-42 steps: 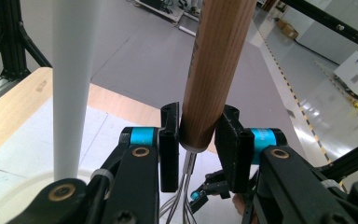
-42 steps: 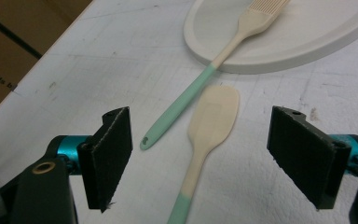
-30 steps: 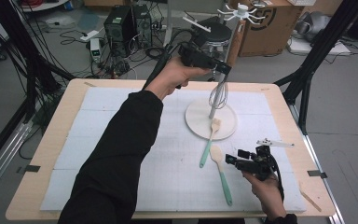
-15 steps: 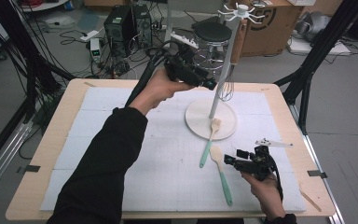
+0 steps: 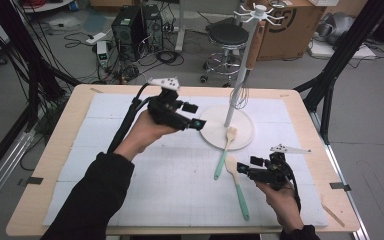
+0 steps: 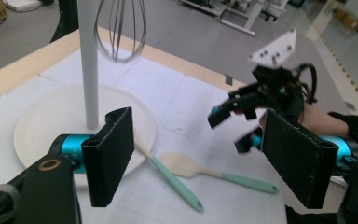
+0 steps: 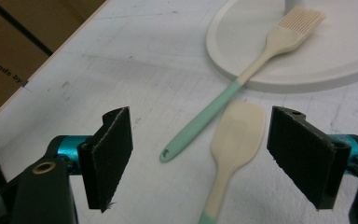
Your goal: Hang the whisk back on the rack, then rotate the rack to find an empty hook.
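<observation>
Now right gripper [image 5: 254,170] nearer: jaws wide, empty, spoon [image 7: 237,133] lying between them, lower centre of right gripper view, long axis running toward camera. Left gripper [image 5: 192,120] jaws just opened wide, empty, mid-frame beside stand base [image 5: 215,135].

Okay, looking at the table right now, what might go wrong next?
The whisk hangs from the stand, close to the open left gripper, whose jaws have just been opening; a bump could swing it off. The brush lies half on the base rim and may tip. The open right gripper could nudge the spatula away.
</observation>
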`<state>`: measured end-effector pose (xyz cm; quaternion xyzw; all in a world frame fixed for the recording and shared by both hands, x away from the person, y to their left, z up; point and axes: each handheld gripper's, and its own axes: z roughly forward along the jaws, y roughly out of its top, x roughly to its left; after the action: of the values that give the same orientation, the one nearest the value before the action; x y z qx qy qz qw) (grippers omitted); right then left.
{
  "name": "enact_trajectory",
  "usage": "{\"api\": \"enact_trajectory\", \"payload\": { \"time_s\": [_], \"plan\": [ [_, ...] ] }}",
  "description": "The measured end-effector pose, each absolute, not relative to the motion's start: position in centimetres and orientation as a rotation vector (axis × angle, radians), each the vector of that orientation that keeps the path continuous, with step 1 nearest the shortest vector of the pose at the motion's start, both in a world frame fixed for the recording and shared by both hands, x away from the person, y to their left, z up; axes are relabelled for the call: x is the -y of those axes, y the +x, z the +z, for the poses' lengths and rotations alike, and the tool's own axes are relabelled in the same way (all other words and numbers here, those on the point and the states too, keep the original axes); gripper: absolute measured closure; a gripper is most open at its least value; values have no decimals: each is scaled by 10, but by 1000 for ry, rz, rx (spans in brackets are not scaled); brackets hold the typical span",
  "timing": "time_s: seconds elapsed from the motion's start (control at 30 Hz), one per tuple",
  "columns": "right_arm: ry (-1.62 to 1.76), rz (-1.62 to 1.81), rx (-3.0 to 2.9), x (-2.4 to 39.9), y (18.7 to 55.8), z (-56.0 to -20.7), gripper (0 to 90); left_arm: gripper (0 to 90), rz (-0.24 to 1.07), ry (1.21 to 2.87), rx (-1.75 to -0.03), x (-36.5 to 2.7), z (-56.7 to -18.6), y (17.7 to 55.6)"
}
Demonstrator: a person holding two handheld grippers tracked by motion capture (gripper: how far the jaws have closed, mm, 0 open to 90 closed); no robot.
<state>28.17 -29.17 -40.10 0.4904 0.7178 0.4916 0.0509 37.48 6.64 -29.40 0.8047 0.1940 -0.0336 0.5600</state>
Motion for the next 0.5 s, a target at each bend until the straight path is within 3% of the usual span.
{"api": "enact_trajectory", "payload": {
  "time_s": [0.5],
  "plan": [
    [1430,1534,-2137,292,295,-349,246,241,-8,1779,-643,-165,-386,275]
  ]
}}
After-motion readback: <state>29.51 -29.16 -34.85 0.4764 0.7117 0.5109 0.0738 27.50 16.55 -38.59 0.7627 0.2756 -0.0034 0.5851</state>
